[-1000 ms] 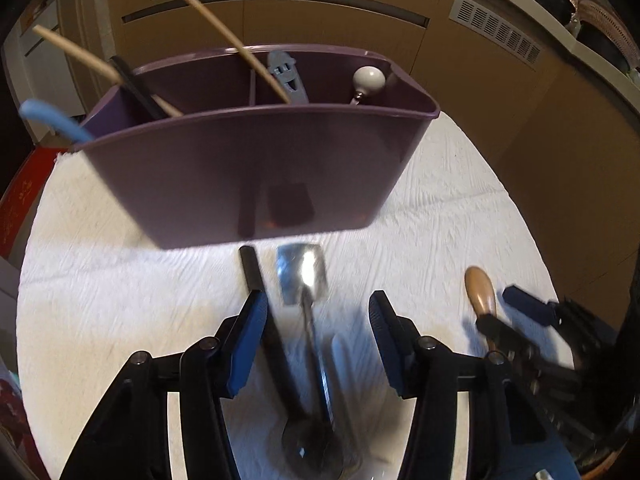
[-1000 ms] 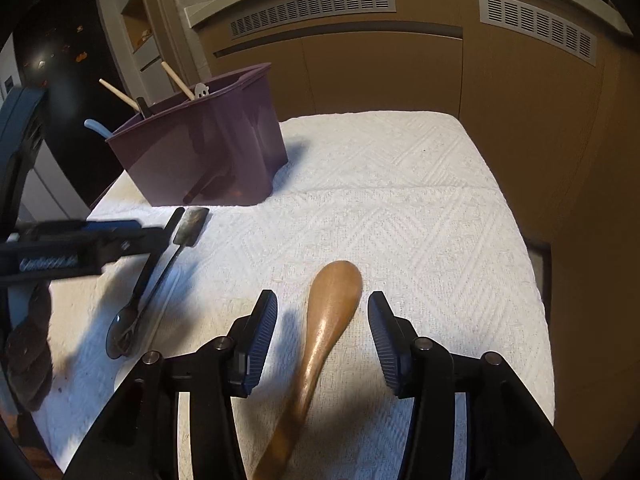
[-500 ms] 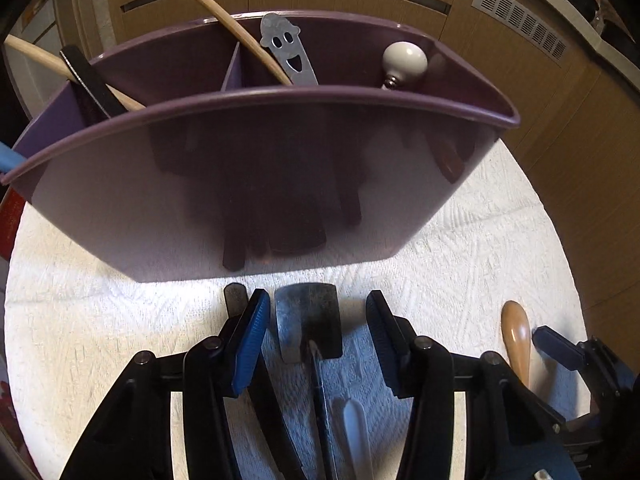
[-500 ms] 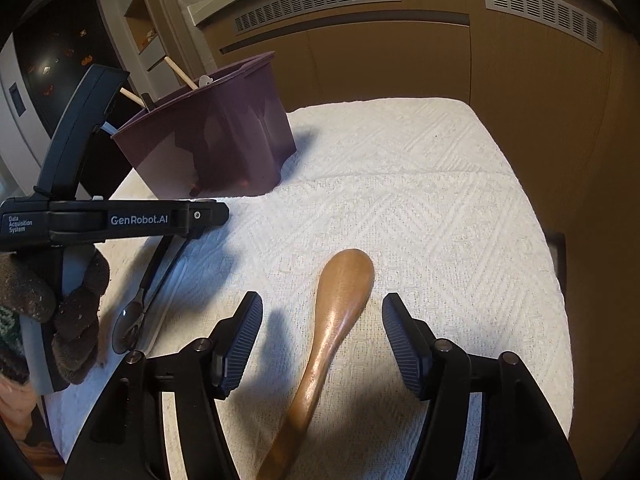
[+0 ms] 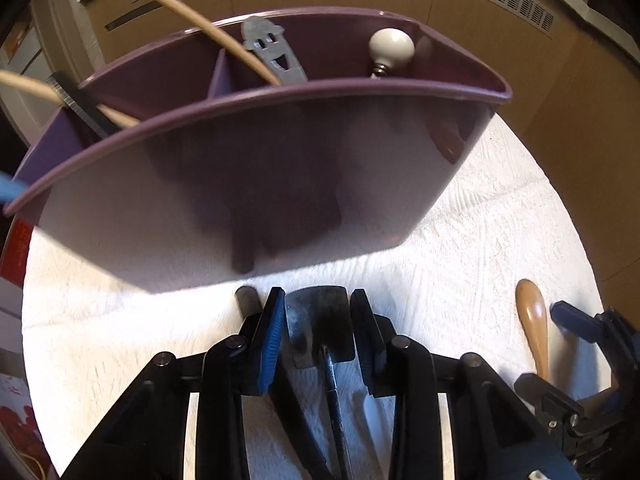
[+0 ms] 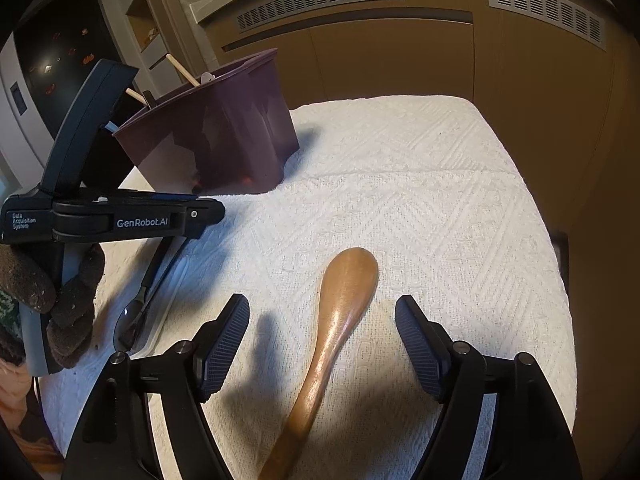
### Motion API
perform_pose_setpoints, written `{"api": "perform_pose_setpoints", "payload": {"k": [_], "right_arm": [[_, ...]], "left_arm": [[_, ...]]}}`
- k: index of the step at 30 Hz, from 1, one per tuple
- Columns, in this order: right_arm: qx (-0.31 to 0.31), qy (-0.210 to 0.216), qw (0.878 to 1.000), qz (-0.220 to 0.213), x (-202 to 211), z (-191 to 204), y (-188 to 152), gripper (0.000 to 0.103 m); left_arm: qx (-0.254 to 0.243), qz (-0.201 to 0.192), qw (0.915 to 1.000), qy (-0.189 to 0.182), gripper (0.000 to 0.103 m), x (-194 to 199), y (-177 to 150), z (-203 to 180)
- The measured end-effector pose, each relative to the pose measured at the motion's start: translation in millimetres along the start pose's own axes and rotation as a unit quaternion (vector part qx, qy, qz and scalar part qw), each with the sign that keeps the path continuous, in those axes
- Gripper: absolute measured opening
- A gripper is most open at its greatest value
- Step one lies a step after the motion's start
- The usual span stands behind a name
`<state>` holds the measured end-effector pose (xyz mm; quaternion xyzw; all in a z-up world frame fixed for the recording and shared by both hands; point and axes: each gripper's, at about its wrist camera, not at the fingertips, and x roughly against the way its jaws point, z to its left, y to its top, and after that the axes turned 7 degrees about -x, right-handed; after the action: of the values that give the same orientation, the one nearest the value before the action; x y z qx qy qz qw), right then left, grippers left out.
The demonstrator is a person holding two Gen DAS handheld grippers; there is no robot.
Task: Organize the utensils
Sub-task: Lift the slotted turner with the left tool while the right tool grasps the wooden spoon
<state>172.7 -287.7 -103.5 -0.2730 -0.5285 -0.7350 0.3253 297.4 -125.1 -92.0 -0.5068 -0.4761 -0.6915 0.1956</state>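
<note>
Metal spoon with a flat, spade-shaped handle end (image 5: 318,330) lies on the white textured cloth (image 5: 472,264), its long axis running from the left gripper (image 5: 318,326) toward the purple plastic caddy (image 5: 256,176), which looms nearer than a second ago. Those jaws are closing, narrow against that handle end. Around the wooden spoon (image 6: 340,320), pointing away, the right gripper (image 6: 322,344) is opening wide.

Caddy ahead of your left gripper (image 5: 318,322): purple (image 5: 240,184), glossy.
Cloth under both your grippers: white, raised diamond weave (image 6: 420,200).
Spoon between your right gripper's (image 6: 322,344) fingers: amber-brown wood (image 6: 344,300).
Left pads: blue (image 5: 269,344); bodies black.
Utensil end between your left pads: dark grey metal (image 5: 320,320).
Knob in caddy: cream (image 5: 391,46).
Your glove: dark brown (image 6: 68,312).
</note>
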Motion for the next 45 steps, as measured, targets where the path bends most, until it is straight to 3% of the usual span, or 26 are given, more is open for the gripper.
{"api": "perform_pose_setpoints", "payload": {"k": [6, 12, 13, 16, 17, 21, 24, 28, 29, 30, 31, 36, 45], "right_arm": [[0.005, -0.008, 1.0, 0.007, 2.0, 1.2, 0.7, 0.082], [-0.031, -0.035, 0.999, -0.019, 25.0, -17.7, 6.7, 0.082], [-0.025, -0.043, 0.999, -0.021, 26.9, -17.0, 8.2, 0.08], [-0.004, -0.061, 0.998, -0.011, 24.4, -8.0, 13.2, 0.056], [0.004, -0.062, 0.998, -0.005, 21.1, -3.4, 13.9, 0.053], [0.027, -0.095, 0.995, -0.001, 3.3, 13.8, 17.9, 0.053], [0.023, -0.095, 0.995, 0.013, -8.1, 16.1, 18.9, 0.053], [0.04, -0.116, 0.992, 0.017, -16.9, 22.0, 14.7, 0.048], [0.043, -0.117, 0.992, 0.017, -17.0, 23.5, 14.9, 0.042], [0.044, -0.117, 0.992, 0.018, -16.0, 24.4, 14.9, 0.033], [0.046, -0.117, 0.992, 0.021, -15.7, 26.1, 15.3, 0.032], [0.055, -0.1, 0.993, 0.013, 5.2, 36.7, 12.7, 0.031], [0.104, -0.042, 0.992, -0.062, 73.1, 91.4, 18.9, 0.031]], "left_arm": [[0.011, -0.054, 0.9985, -0.001, 0.029, 55.9, -33.3, 4.4], [0.022, -0.112, 0.9934, 0.01, 0.03, 125.5, -71.2, 28.2], [0.031, -0.117, 0.9926, 0.006, 0.03, 131.7, -74.9, 35.5], [0.051, -0.131, 0.9901, -0.005, 0.03, 145.4, -87.9, 42.5], [0.055, -0.135, 0.9893, -0.008, 0.03, 149.2, -95.1, 41.2], [0.062, -0.144, 0.9875, -0.014, 0.03, 159.7, -103.6, 46.6], [0.069, -0.149, 0.9863, -0.017, 0.03, 166.3, -111.2, 50.3], [0.077, -0.153, 0.9849, -0.021, 0.03, 168.7, -116.9, 55.7], [0.079, -0.153, 0.9848, -0.021, 0.03, 168.4, -117.7, 56.7], [0.08, -0.153, 0.9847, -0.021, 0.03, 168.0, -118.6, 57.3], [0.081, -0.153, 0.9846, -0.021, 0.03, 168.0, -119.0, 57.8], [0.081, -0.154, 0.9845, -0.021, 0.03, 170.5, -120.8, 55.8], [0.056, -0.167, 0.9841, -0.02, 0.029, 185.8, -119.5, 37.9]]}}
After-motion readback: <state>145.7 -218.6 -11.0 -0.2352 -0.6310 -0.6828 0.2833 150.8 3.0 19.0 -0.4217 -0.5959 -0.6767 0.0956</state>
